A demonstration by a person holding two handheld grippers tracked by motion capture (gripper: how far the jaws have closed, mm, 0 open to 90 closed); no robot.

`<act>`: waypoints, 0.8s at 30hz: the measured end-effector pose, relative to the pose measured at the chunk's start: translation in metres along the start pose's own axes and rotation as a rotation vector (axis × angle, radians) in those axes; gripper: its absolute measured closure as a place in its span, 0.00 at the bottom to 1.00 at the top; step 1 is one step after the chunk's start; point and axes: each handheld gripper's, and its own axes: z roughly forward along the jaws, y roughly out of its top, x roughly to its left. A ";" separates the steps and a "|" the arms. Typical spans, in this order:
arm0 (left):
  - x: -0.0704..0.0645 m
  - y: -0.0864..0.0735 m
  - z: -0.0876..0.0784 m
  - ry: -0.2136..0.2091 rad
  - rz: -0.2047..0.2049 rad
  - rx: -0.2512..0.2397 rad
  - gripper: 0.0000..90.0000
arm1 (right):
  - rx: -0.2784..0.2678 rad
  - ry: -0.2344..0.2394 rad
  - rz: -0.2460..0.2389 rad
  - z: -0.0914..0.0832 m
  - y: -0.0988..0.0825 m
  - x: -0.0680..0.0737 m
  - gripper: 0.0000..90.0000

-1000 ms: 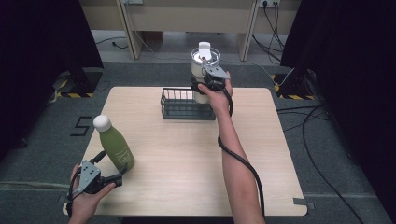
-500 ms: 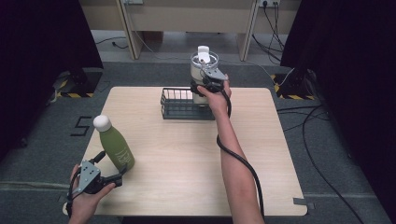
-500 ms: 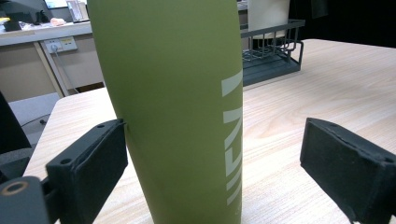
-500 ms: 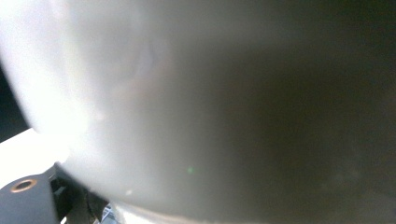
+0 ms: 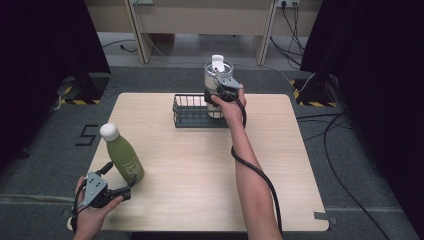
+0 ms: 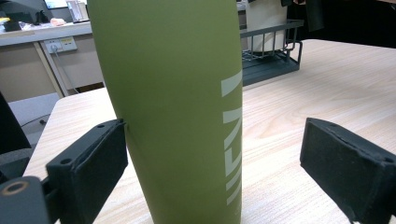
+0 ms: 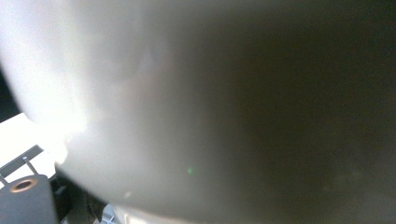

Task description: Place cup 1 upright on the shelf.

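Lowering a white cylindrical jug [image 5: 216, 82] into the black wire basket [image 5: 192, 111] near the tabletop's far edge, the right tongs [image 5: 222, 95] grip it; the left tongs [image 5: 131, 184], open, straddle the upright green metal bottle [image 5: 124, 155] near the left front corner.

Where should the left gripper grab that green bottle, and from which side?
Grip the green bottle low on its straight, round body, coming in level from the near table edge. It stands upright, and the left gripper already has it between open jaws, one pad touching. The body narrows toward the white cap.
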 end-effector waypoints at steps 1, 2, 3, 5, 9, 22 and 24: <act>0.000 0.000 0.000 0.000 0.000 0.000 0.08 | -0.004 -0.001 0.000 0.001 0.000 -0.001 0.11; 0.000 0.000 0.000 0.000 0.000 0.000 0.08 | -0.004 -0.004 0.002 0.000 0.000 0.000 0.11; 0.000 0.000 0.000 0.000 0.000 0.000 0.08 | -0.004 -0.004 0.002 0.000 0.000 0.000 0.11; 0.000 0.000 0.000 -0.001 0.000 0.000 0.08 | -0.008 -0.005 -0.001 0.000 -0.002 0.000 0.11; 0.000 0.000 0.000 -0.001 0.001 0.000 0.08 | -0.015 -0.006 -0.001 0.000 -0.003 0.000 0.10; 0.000 0.000 -0.001 -0.001 0.006 0.002 0.07 | -0.023 -0.003 -0.014 -0.005 -0.009 0.004 0.07; 0.000 0.000 -0.001 -0.002 0.007 0.002 0.07 | -0.024 -0.003 -0.025 -0.005 -0.010 0.005 0.06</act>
